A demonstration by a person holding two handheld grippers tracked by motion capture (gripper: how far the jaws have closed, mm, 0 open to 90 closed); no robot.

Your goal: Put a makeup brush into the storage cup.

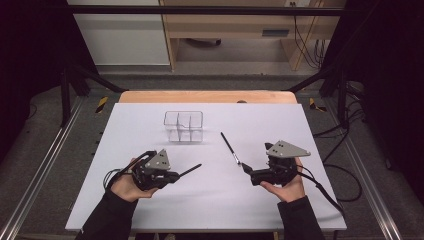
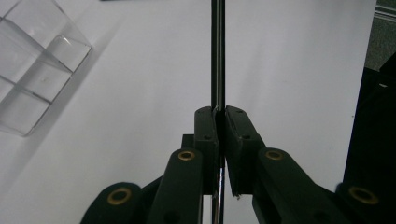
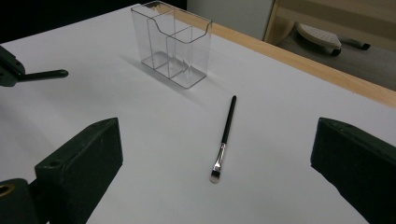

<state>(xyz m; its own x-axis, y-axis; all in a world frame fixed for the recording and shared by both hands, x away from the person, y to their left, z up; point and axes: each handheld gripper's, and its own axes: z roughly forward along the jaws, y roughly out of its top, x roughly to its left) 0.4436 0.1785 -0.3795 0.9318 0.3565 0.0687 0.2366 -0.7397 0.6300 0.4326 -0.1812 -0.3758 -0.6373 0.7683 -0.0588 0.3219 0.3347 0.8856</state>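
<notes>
A clear plastic organizer (image 1: 183, 126) with several compartments stands at the middle of the white table top (image 1: 150, 210). My left gripper (image 1: 176, 175) is shut on a thin black rod (image 1: 192, 169) that juts toward the table's centre. In the left gripper view the pads (image 2: 207, 130) pinch the rod (image 2: 217, 56), and the organizer (image 2: 37, 70) sits at upper left. My right gripper (image 1: 246, 169) hangs open just off the bristle end of a black-handled brush (image 1: 230, 148) lying flat. In the right gripper view the brush (image 3: 225, 135) lies ahead between the wide jaws, with the organizer (image 3: 173, 44) beyond.
The white sheet covers a wooden table whose far edge (image 1: 207, 96) shows past it. Dark floor, metal rails and cables surround the table. Wooden furniture (image 1: 225, 30) stands beyond the far edge. Both of the person's hands come in from the near side.
</notes>
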